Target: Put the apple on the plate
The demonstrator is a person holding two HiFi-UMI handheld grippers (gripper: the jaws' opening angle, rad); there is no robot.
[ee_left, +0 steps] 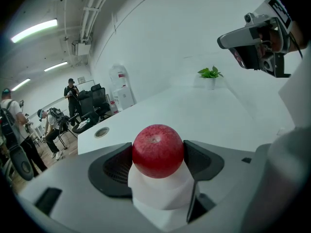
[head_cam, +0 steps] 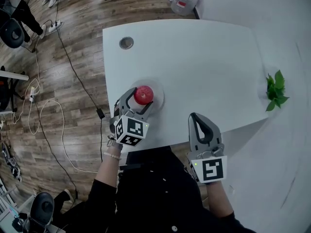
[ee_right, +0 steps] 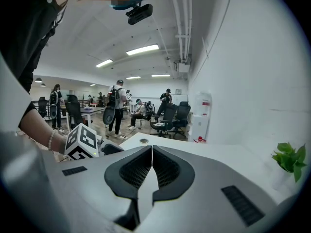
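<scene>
Apple (ee_left: 158, 150) clamped in left tool (head_cam: 142, 98), seemingly over plate (head_cam: 160, 95); right tool (head_cam: 193, 116) closed, empty.

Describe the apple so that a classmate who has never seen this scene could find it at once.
Start at the big white table and go to its near left part, where the left gripper reaches in. The apple sits between its dark jaws. It is the only red, round thing; the green plant stands far off at the right edge.
</scene>
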